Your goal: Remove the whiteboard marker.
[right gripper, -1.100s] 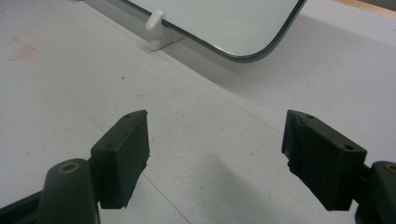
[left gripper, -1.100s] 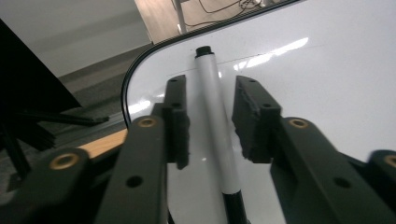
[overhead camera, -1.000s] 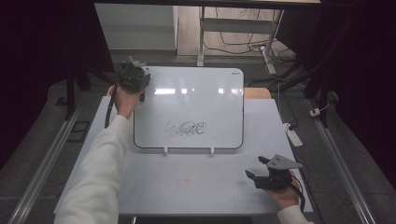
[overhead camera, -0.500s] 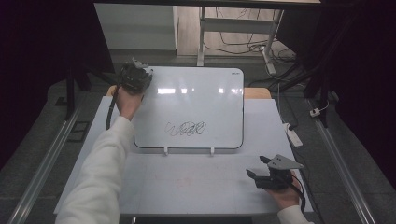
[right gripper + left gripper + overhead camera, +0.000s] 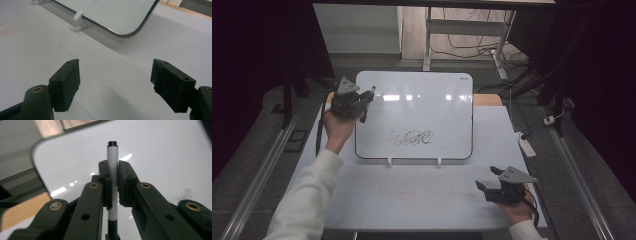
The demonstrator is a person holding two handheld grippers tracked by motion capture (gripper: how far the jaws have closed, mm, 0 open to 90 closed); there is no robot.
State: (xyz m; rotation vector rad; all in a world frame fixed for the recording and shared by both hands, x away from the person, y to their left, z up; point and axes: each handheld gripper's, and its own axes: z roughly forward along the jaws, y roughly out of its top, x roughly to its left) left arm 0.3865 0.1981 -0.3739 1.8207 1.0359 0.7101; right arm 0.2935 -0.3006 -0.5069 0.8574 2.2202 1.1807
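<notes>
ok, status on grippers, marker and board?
Left gripper shut on marker, over the whiteboard's left edge. Right gripper open, empty, above the table. Scribble on board; nothing in the way.

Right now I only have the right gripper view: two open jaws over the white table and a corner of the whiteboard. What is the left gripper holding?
Observer: The left gripper is shut on a white marker with a black cap, clamped between its pads.
Operator: Where is it relative to the board?
Observer: In the high view it hovers at the upper left edge of the whiteboard.
Operator: Is there anything on the board?
Observer: Yes, a black scribble sits in its lower middle, right of and below the marker.
Operator: And my right gripper?
Observer: The right gripper is near the table's front right, apart from the board, with nothing between its jaws.
</notes>
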